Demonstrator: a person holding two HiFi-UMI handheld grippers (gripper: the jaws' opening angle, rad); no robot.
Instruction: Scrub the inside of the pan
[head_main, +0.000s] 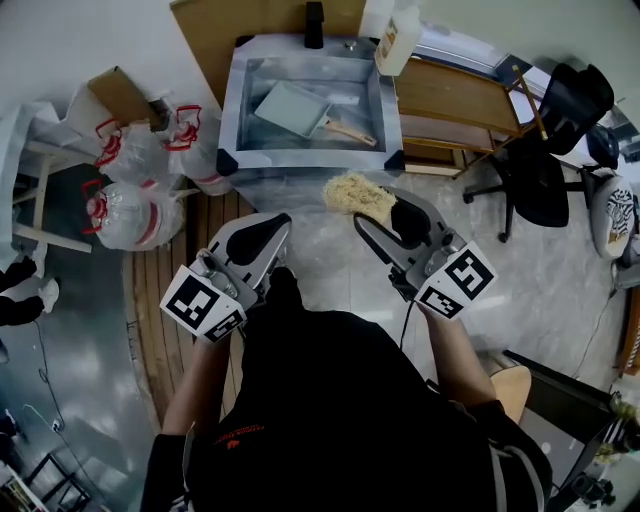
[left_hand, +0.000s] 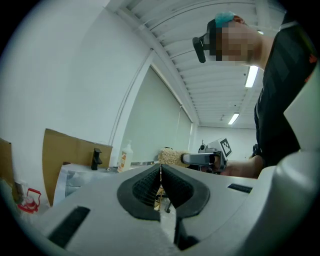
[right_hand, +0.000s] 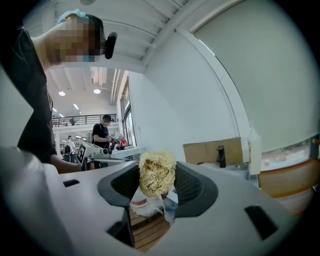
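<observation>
A pale green square pan (head_main: 293, 108) with a wooden handle lies in the metal sink (head_main: 234, 105) at the top of the head view. Both grippers hang in front of the sink, well short of it. My right gripper (head_main: 385, 218) is shut on a yellowish fibrous scrubber (head_main: 355, 192); in the right gripper view the scrubber (right_hand: 157, 172) fills the gap between the black pads (right_hand: 192, 186). My left gripper (head_main: 270, 230) is shut with nothing in it, its pads (left_hand: 145, 187) touching. The left gripper view also catches the scrubber (left_hand: 171, 156).
A black faucet (head_main: 314, 24) and a soap bottle (head_main: 398, 40) stand at the sink's back edge. Clear plastic bags (head_main: 130, 190) lie on the floor at the left. A wooden desk (head_main: 455, 100) and a black office chair (head_main: 540, 170) stand to the right.
</observation>
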